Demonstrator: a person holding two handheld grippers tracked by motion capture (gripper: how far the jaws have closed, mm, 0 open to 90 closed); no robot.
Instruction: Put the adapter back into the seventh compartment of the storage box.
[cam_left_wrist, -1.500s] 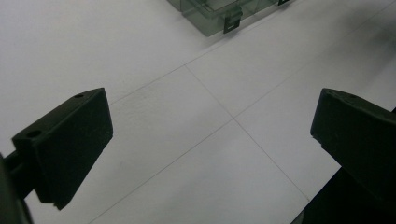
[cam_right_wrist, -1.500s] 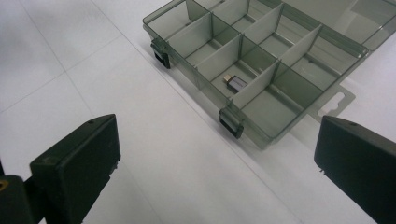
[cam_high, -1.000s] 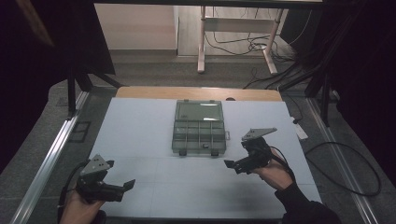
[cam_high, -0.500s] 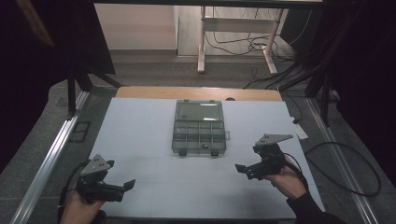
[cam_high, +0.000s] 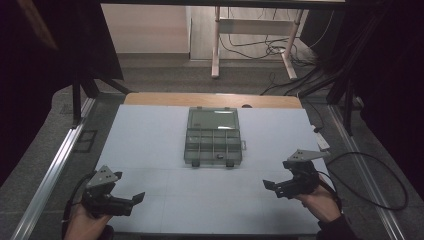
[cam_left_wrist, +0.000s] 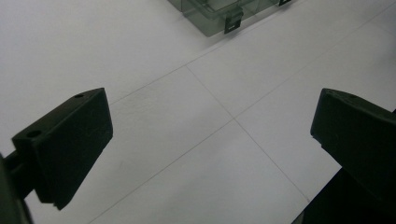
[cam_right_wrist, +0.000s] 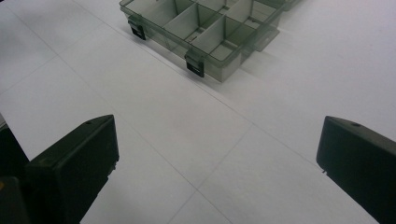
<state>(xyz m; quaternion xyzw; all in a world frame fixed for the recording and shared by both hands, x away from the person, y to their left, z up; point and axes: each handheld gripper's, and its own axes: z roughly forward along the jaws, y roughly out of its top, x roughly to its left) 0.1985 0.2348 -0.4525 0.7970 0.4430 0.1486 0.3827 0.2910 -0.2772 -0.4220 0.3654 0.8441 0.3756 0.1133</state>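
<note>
Both sets of jaws stand wide apart and hold nothing. In the left gripper view, the two black jaws frame bare white surface (cam_left_wrist: 196, 140) crossed by thin seam lines; in the right gripper view, the same spread applies.

The left gripper (cam_high: 131, 201) sits low over the near left corner of the surface, jaws pointing right. The right gripper (cam_high: 274, 188) sits over the near right part, jaws pointing left and inward. Neither touches anything.

The smoky transparent plastic compartment box (cam_high: 213, 136) lies near the middle of the surface, forward of both grippers and between them. It is open: the lid lies flat on the far side, the divided tray on the near side, so the long axis of the opened whole runs away from the person. Two dark latches face the near edge. In the right gripper view, the box (cam_right_wrist: 205, 28) lies ahead and slightly left of the jaws, and its nearest latch (cam_right_wrist: 195, 66) faces them. In the left gripper view, one corner of the box (cam_left_wrist: 224, 14) appears at the top, well apart from the jaws.

The right gripper appears nearer to the box than the left.

The compartments in view look empty, apart from one small dark speck in the near row that cannot be identified.
</note>
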